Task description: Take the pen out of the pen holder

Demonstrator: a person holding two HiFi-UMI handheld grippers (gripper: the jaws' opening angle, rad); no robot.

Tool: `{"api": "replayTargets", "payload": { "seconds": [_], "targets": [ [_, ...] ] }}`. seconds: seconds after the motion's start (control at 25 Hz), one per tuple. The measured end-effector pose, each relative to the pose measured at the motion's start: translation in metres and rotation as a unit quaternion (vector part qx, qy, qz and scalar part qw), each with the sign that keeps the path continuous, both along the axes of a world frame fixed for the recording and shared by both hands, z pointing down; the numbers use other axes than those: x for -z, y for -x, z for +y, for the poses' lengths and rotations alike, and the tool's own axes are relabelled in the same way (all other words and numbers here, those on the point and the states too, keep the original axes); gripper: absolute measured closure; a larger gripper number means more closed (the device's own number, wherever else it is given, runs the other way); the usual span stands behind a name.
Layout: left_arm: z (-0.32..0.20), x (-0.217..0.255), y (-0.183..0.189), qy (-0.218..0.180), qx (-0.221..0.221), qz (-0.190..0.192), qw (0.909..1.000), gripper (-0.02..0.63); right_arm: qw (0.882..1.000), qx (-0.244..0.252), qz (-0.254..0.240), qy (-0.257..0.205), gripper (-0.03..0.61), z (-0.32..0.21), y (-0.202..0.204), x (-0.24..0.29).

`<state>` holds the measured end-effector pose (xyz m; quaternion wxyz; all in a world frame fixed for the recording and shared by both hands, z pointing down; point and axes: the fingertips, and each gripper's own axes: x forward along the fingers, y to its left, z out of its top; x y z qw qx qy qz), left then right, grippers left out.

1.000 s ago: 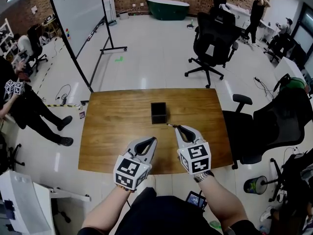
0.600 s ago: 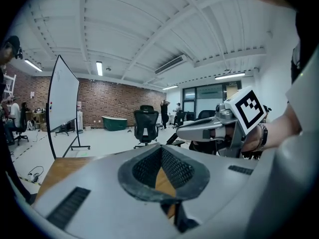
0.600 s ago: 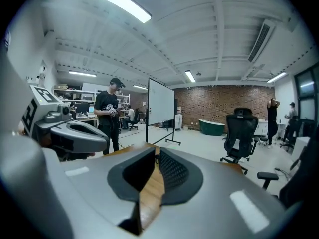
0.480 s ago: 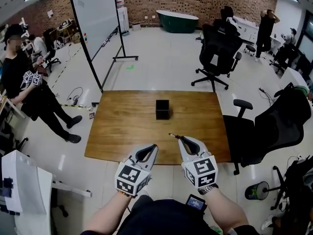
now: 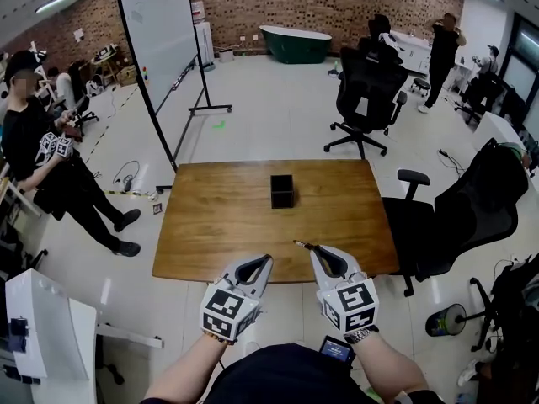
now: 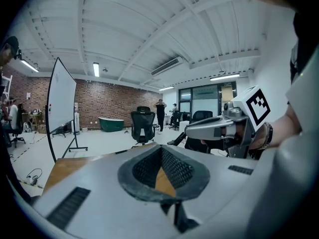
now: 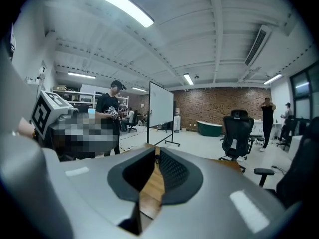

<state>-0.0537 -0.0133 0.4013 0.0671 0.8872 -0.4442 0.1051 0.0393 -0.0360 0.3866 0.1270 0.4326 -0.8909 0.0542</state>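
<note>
Protruding from the clenched fingers of the right gripper (image 5: 313, 249), the pen (image 5: 299, 244) was out of the pen holder (image 5: 282, 191), on its near side; light, stiff and slick, it probably suited a mid-barrel grip. Fingers of the left gripper (image 5: 265, 260) were closed, empty.

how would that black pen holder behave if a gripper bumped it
The pen holder looks small and boxy, so it is probably light and stiff. Standing square on the smooth wooden table, it would likely slide rather than roll or tip.

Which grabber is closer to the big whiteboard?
Left. The left gripper hovers at the table's near edge on the whiteboard's side; the right gripper, holding the pen, is beside it, farther from the whiteboard.
</note>
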Motion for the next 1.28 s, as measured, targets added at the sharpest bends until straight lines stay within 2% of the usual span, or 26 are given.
{"api": "replayTargets", "payload": {
  "seconds": [0.44,1.28],
  "targets": [
    [0.009,0.000,0.020,-0.004,-0.016,0.007,0.9998,0.609,1.000,0.002,0.008,-0.001,0.550,0.020,0.030,-0.003],
    [0.001,0.000,0.020,-0.010,-0.032,0.009,0.9994,0.609,1.000,-0.003,0.014,-0.003,0.549,0.021,0.036,-0.005]
  ]
}}
